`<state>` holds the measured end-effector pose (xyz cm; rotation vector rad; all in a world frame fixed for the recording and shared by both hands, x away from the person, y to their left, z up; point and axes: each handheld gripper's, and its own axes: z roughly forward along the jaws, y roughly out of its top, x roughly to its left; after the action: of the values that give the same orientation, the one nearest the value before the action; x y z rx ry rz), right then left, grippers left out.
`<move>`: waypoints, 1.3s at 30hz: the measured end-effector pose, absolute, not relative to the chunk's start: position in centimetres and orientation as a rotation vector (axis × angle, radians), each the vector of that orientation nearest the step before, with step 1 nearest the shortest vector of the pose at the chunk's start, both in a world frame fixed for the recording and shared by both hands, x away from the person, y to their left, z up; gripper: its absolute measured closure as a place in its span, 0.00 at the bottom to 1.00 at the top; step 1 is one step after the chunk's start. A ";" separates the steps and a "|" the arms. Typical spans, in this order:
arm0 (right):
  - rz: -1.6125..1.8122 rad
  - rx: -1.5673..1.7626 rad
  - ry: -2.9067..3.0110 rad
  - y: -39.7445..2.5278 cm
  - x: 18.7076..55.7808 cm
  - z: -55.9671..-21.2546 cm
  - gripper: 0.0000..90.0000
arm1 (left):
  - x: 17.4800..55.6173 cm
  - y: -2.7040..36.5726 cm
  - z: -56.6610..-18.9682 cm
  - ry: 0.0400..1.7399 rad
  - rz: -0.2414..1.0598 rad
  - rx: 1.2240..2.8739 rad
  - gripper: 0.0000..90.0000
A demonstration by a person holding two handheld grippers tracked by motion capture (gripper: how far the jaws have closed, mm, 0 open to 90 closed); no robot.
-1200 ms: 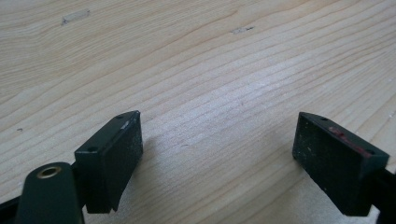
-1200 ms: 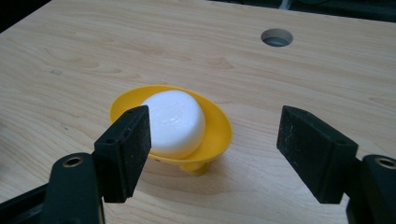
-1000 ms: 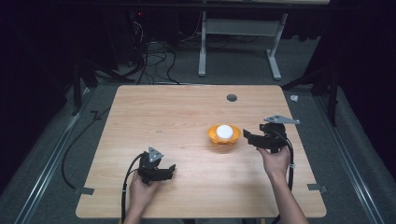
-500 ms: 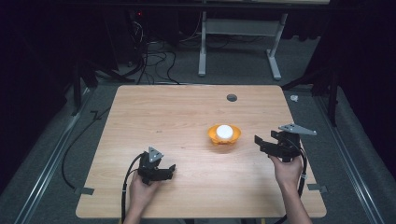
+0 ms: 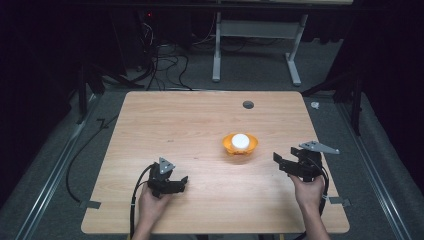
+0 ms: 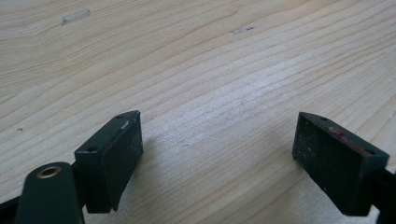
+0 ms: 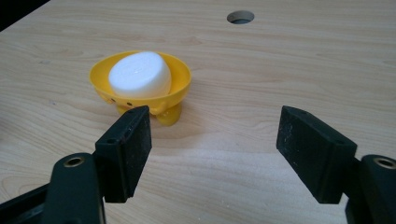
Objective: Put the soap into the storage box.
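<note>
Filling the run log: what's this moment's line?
left gripper: open, empty | right gripper: open, beside yellow dish | white soap: in dish

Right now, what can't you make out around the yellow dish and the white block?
- White block: its underside, sunk in the yellow dish, right gripper view.
- Dish's far feet: hidden by its bowl.
- Table hole: depth too dark.
- Dish's small holes: too small, high view.

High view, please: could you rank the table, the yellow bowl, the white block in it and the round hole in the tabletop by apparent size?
1. table
2. yellow bowl
3. white block
4. round hole
</note>
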<state>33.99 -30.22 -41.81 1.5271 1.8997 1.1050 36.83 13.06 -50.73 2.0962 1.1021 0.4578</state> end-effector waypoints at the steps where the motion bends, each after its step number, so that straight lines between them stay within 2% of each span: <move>1: 1.107 1.537 1.896 -30.2 33.9 -41.9 0.30 | 36.8 13.1 -50.7 1.102 0.458 2.096 0.18; 39: 1.025 1.527 1.971 -28.0 32.7 -46.8 0.31 | 36.8 13.1 -50.7 1.103 0.458 2.096 0.18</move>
<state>32.66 -28.02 -46.80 1.5269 1.9709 1.0247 36.83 13.06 -50.73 2.0961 1.1025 0.4577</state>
